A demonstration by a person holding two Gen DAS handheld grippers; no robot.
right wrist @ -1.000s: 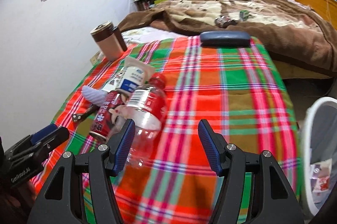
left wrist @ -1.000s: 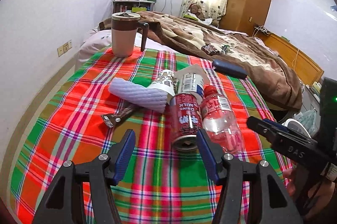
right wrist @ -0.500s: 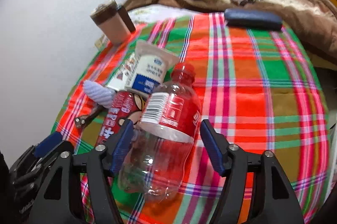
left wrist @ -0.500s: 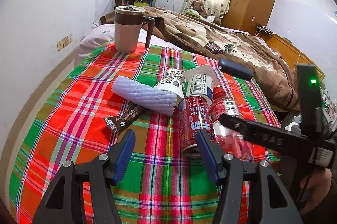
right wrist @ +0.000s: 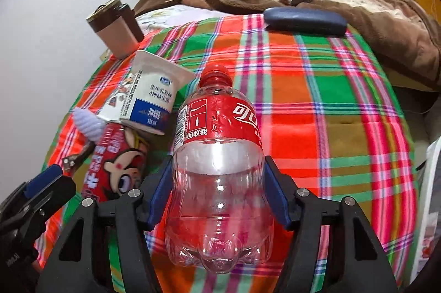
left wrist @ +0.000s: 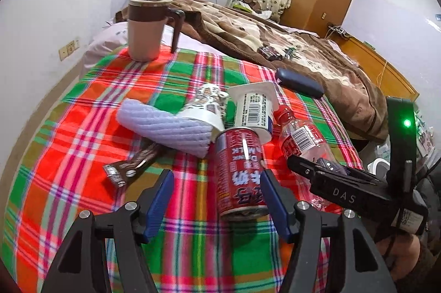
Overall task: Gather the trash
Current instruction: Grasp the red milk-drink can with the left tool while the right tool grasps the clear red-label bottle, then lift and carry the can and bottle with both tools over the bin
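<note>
An empty clear plastic bottle [right wrist: 217, 163] with a red label and cap lies on the plaid cloth, between the fingers of my right gripper [right wrist: 217, 191]. The jaws stand around its body, close to its sides; it also shows in the left wrist view [left wrist: 303, 138]. My left gripper [left wrist: 217, 199] is open, with a red drink can [left wrist: 239, 174] lying just inside its right finger. Beside the can lie a white yoghurt cup [left wrist: 253, 111], a paper cup [left wrist: 206, 108], a white foam sleeve [left wrist: 165, 124] and a brown wrapper [left wrist: 132, 166].
A beige and brown mug [left wrist: 148, 28] stands at the table's far left. A dark blue case [left wrist: 299, 82] lies at the far edge. A bed with a brown blanket [left wrist: 275, 44] is behind. A white bin's rim [right wrist: 431, 182] shows at the right.
My right gripper has moved forward over the bottle, so the bottle now sits between its fingers. My left gripper has moved forward toward the red can.
</note>
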